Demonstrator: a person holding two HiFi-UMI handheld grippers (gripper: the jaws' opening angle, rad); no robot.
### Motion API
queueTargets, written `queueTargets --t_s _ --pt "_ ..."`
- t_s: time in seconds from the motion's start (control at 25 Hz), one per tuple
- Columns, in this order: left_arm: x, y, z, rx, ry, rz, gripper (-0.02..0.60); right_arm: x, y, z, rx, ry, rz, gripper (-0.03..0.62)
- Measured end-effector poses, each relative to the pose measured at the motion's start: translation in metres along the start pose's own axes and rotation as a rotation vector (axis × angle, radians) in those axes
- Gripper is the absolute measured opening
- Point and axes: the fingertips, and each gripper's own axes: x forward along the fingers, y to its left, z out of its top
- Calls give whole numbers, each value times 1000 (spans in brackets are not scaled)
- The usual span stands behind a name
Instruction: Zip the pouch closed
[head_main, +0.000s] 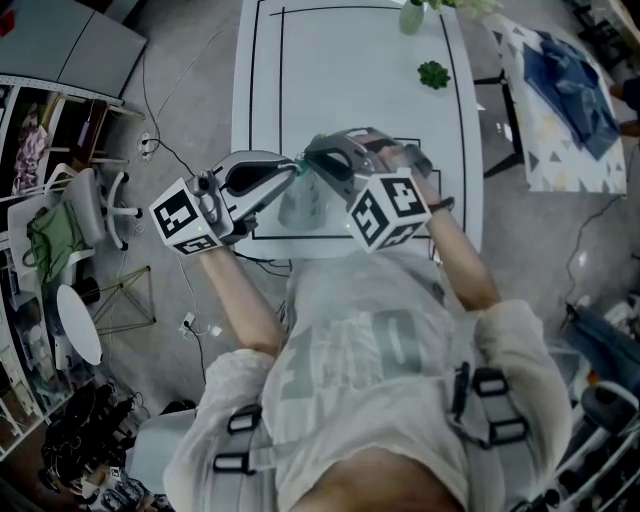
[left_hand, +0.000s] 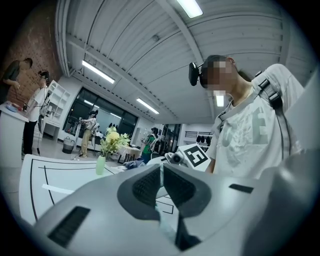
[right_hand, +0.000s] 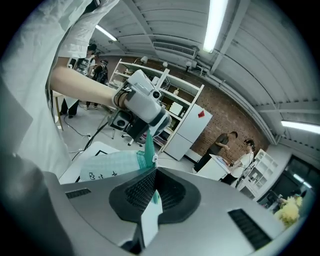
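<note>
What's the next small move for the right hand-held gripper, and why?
Probably ease the right hand-held gripper slightly away from the left hand-held gripper, along the green zipper band. Both are shut on the pouch, held between them above the table; a small white piece, likely the slider, sits at the right jaw tips. How far it's zipped is unclear.
</note>
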Motion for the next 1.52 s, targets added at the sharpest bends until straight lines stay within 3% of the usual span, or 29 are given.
queueTargets --t_s 0.24,0.96,1.4,1.52 --pt "3 -5 2 8 0 -23 20 2 -2 -18 -2 43 -11 6" --pt "14 -21 -2 73 130 -55 20 6 -4 -63 15 158 -30 6" --pt "10 -32 16 131 116 -65 20 -4 -16 -96 42 230 -72 6" --pt "11 -34 15 149 155 -54 20 -7 -21 -100 67 230 -91 6"
